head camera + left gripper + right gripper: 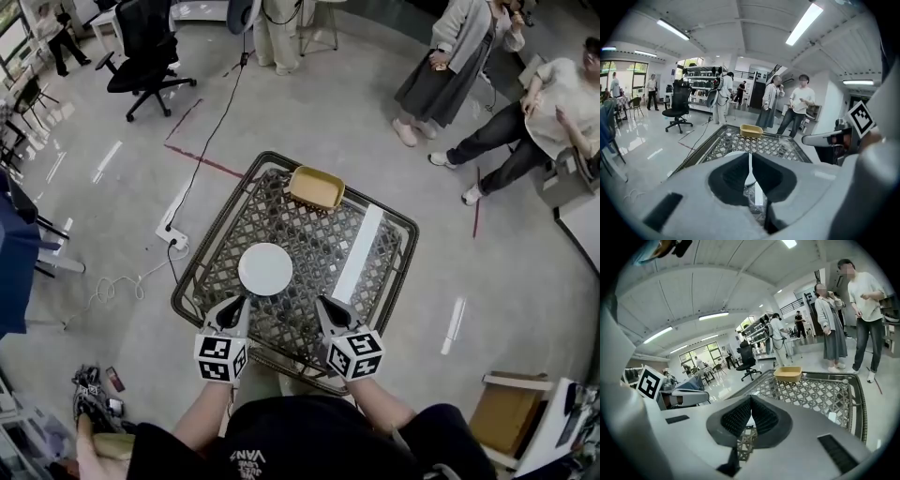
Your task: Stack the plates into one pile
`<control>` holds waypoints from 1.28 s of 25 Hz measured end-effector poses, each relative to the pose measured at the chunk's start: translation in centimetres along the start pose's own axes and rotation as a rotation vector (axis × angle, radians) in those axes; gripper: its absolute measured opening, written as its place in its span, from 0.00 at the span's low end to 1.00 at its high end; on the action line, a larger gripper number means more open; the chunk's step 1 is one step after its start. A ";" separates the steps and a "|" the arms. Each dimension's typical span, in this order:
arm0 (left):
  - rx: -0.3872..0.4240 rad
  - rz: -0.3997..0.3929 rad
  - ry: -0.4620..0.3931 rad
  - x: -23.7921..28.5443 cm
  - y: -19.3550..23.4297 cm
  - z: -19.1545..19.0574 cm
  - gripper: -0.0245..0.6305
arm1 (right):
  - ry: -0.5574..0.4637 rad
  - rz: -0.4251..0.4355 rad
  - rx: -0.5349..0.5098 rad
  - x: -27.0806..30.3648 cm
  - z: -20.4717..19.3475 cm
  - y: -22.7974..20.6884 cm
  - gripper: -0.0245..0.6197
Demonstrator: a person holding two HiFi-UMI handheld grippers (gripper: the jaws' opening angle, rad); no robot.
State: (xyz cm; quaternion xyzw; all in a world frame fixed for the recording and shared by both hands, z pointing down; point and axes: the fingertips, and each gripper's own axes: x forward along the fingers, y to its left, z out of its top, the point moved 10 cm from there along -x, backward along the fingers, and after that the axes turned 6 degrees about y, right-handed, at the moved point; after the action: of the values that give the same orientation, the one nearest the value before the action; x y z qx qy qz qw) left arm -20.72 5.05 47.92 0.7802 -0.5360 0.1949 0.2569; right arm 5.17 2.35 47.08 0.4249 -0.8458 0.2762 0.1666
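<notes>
Head view shows both tools at once, which neither gripper view does: left gripper (242,302) at 7 o'clock of the plates (265,269), right gripper (322,302) at 5 o'clock, both near the rim. Plates read as one white disc mid-table (300,225); count unclear. Yellow dish (316,187) at 1 o'clock, white strip (359,251) at 3. Left gripper view: jaws together, empty, plate sliver thru slit. Right gripper view: jaws pressed together, nothing btwn. Forearms enter from 6 o'clock, grippers tilted down, marker cubes up.

Black printed T-shirt (281,441); grey, marker-cubed left gripper (245,299), right gripper (320,301).
</notes>
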 end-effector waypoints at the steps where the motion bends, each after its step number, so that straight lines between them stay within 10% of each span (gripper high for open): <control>1: 0.000 0.001 -0.012 -0.6 -0.6 -0.1 0.09 | -0.010 0.008 -0.005 -0.8 0.0 0.0 0.04; 32: 0.120 0.053 -0.195 -10.2 -10.8 -2.0 0.07 | -0.071 0.148 -0.135 -11.3 -1.5 0.4 0.04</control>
State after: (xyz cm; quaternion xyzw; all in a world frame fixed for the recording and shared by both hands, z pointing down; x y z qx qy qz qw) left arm -14.20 16.99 41.51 0.7951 -0.5661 0.1568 0.1511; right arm 11.51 10.51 42.34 0.3584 -0.8970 0.2149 0.1440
